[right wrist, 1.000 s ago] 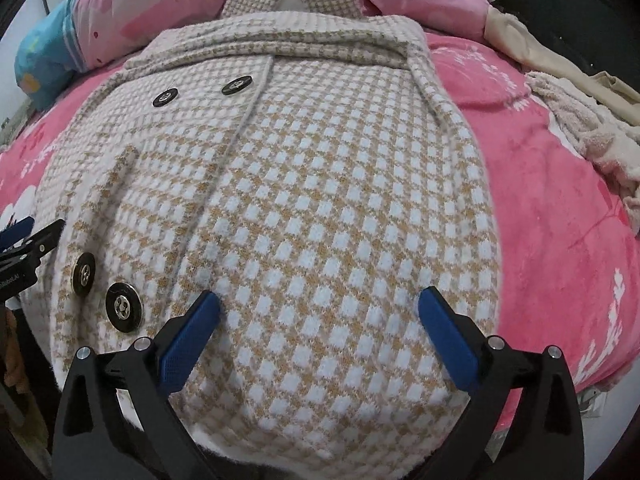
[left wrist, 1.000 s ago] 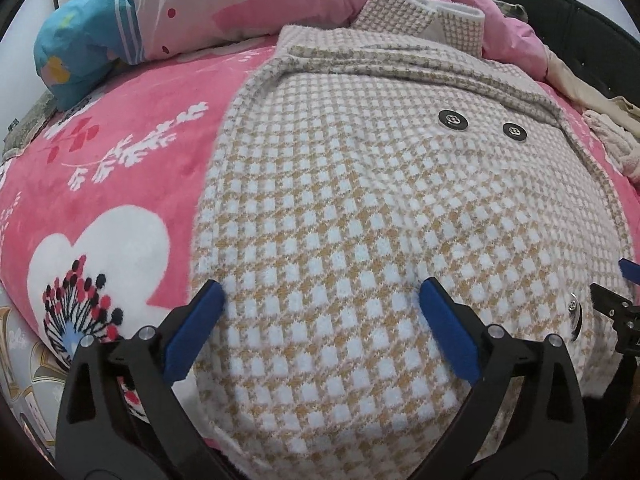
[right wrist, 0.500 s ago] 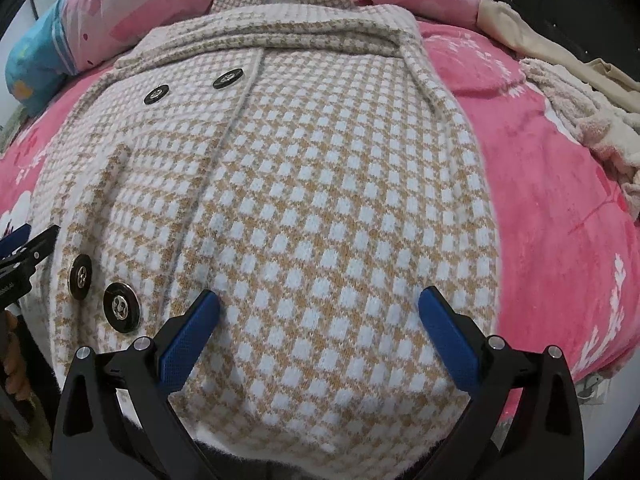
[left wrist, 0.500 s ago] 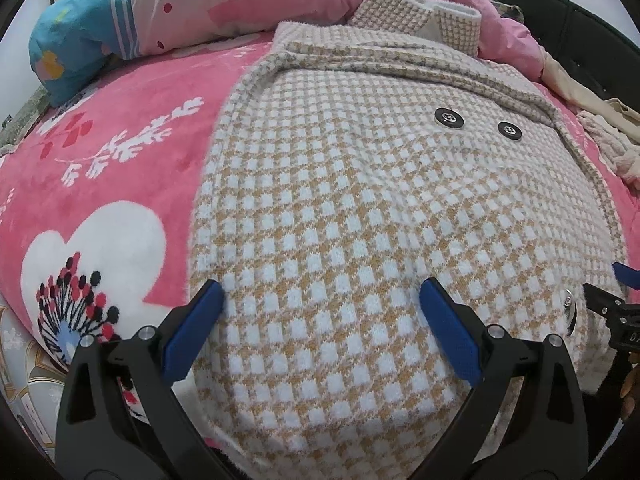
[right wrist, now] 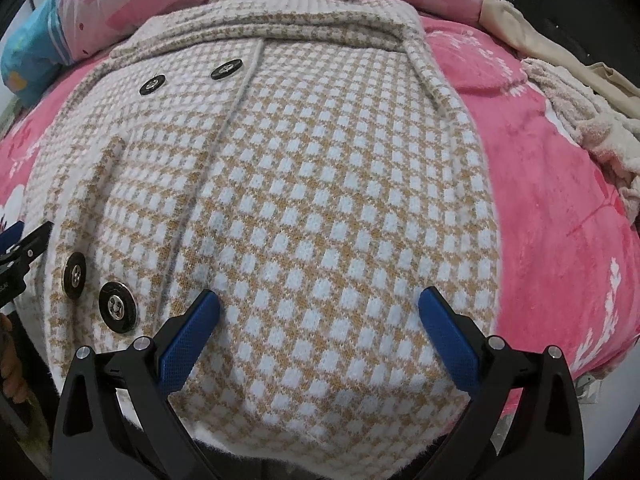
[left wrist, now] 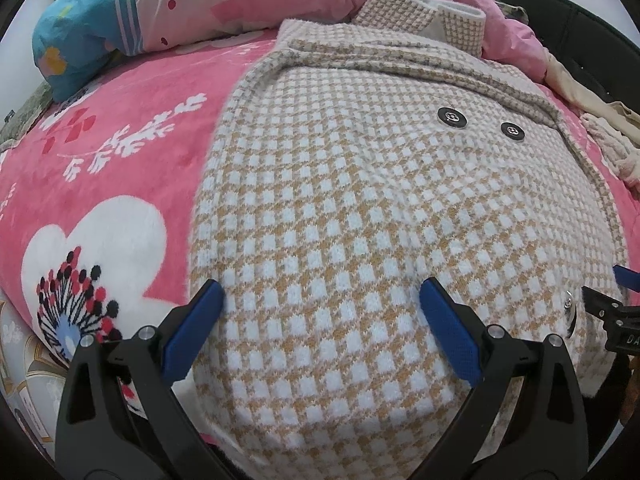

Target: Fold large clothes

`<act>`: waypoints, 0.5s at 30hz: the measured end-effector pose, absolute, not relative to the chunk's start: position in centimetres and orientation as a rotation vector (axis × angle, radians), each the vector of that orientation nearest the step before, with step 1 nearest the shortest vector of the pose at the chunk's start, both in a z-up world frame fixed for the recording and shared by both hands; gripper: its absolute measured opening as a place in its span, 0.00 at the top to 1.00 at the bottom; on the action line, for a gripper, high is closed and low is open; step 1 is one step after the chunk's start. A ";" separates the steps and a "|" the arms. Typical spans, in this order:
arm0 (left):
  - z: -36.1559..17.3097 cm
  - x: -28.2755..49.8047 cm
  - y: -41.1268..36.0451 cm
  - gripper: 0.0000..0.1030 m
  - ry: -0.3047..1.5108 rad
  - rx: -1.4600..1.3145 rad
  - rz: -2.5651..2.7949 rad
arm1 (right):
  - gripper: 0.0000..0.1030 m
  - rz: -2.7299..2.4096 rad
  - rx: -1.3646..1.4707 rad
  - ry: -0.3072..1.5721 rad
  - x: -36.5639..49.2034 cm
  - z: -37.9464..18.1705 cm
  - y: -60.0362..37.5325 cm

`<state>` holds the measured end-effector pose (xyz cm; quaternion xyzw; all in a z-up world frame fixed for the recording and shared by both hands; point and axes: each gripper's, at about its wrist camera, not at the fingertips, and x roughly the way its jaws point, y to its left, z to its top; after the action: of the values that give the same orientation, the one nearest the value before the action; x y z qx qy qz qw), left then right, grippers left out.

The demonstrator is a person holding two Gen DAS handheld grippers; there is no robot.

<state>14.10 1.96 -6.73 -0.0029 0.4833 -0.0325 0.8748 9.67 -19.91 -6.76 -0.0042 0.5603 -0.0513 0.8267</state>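
Observation:
A tan-and-white checked coat (left wrist: 360,200) with dark round buttons (left wrist: 452,116) lies flat on a pink bed, collar at the far end, hem toward me. My left gripper (left wrist: 320,300) hovers open over the coat's near left part, its blue pads wide apart with nothing between them. My right gripper (right wrist: 320,298) is open too, above the near right part of the coat (right wrist: 320,180), close to the hem. Two large buttons (right wrist: 116,306) sit just left of its left finger. Each gripper's tip shows at the edge of the other's view.
A pink floral blanket (left wrist: 100,184) covers the bed. A blue-and-pink pillow (left wrist: 92,28) and pink quilt lie at the head. Beige and pale pink clothes (right wrist: 580,120) are heaped along the right side. The bed's near edge runs under both grippers.
Both grippers have shifted slightly forward over the coat, so the hem sits lower in both views. Neither has changed its opening.

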 end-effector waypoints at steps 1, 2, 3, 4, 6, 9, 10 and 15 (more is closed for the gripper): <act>-6.7 14.1 2.0 0.08 1.011 -0.009 -0.067 | 0.06 -0.108 -0.010 1.193 9.8 -6.8 -19.9; -6.7 14.1 2.0 0.08 1.014 -0.010 -0.068 | 0.06 -0.108 -0.011 1.196 9.8 -6.8 -19.8; -6.7 14.1 2.1 0.08 1.017 -0.011 -0.069 | 0.06 -0.107 -0.011 1.197 9.9 -6.8 -19.8; -6.6 14.2 2.0 0.08 1.020 -0.012 -0.069 | 0.06 -0.108 -0.012 1.197 10.0 -6.8 -19.8; -6.6 14.2 2.1 0.08 1.022 -0.013 -0.069 | 0.06 -0.109 -0.014 1.199 10.1 -6.8 -19.9; -6.7 14.3 2.2 0.08 1.029 -0.017 -0.069 | 0.06 -0.110 -0.014 1.202 10.3 -6.9 -19.9; -6.7 14.4 2.3 0.08 1.031 -0.018 -0.068 | 0.06 -0.110 -0.014 1.203 10.4 -6.8 -19.9; -6.8 14.7 2.3 0.08 1.044 -0.028 -0.067 | 0.06 -0.114 -0.015 1.209 10.5 -6.7 -19.7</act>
<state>14.71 2.31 -6.76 -0.0132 0.4986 -0.0319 0.8662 10.47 -19.66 -6.70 -0.0069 0.5682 -0.0535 0.8211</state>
